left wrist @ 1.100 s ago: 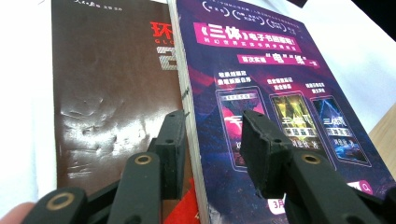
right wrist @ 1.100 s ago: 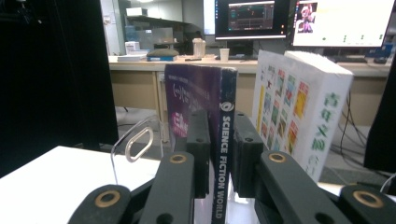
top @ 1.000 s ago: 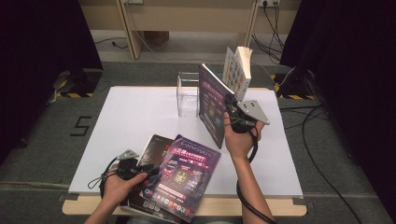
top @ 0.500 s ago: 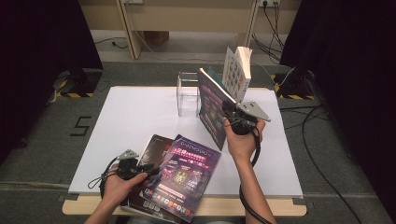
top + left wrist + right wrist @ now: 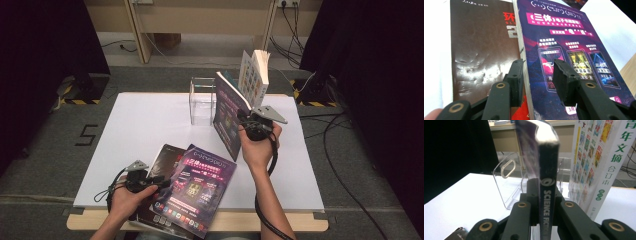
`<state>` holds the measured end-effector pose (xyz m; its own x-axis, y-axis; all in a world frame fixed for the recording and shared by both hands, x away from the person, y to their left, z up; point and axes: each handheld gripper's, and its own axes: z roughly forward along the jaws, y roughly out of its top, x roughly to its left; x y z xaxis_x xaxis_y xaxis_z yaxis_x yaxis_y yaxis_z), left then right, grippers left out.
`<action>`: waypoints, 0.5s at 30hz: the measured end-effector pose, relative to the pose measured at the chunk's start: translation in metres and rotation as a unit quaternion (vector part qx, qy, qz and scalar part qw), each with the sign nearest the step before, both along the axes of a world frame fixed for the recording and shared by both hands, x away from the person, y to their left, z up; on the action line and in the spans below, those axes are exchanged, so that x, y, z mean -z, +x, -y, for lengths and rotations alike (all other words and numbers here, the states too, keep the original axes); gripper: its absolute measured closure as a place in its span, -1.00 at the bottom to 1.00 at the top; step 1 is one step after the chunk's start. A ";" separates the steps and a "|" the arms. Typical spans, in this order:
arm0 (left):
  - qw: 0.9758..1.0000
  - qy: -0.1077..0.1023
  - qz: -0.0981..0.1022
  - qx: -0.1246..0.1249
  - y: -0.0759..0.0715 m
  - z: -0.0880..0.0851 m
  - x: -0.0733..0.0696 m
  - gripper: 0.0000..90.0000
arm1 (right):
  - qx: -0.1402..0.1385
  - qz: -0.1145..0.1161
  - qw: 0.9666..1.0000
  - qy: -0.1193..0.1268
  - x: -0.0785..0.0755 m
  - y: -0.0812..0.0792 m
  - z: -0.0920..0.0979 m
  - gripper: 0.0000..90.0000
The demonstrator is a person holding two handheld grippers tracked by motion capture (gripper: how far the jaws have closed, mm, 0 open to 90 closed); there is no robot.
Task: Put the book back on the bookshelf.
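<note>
While the right gripper (image 5: pixel 544 202), jaws just closing, is pinching the upright magazine (image 5: pixel 227 112) at frame centre, it is risking toppling the white book (image 5: pixel 252 75); left gripper (image 5: pixel 537 80) is spread over the purple magazine (image 5: pixel 564 50).

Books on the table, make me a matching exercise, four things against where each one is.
1. purple magazine
2. brown book
3. dark-spined magazine
4. clear acrylic stand

A. clamped upright in the right gripper
B. empty, at the table's far side
C. flat, overlapping another book's edge
D. flat, partly under the purple cover

Pairs: 1-C, 2-D, 3-A, 4-B
</note>
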<state>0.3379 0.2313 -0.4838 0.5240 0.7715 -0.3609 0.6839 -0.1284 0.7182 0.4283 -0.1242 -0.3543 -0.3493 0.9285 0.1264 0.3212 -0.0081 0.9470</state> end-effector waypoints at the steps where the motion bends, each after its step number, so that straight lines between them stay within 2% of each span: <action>1: 1.000 0.000 0.000 0.000 0.000 0.000 0.000 0.34 | 0.006 0.001 1.000 0.004 0.000 0.000 0.001 0.88; 11: 1.000 0.001 0.000 0.000 0.000 0.000 0.000 0.34 | 0.037 0.031 0.999 0.003 -0.006 -0.001 -0.001 0.88; 15: 1.000 -0.001 -0.001 -0.001 0.001 0.000 0.001 0.34 | 0.034 0.034 0.999 0.020 -0.011 0.006 -0.004 0.88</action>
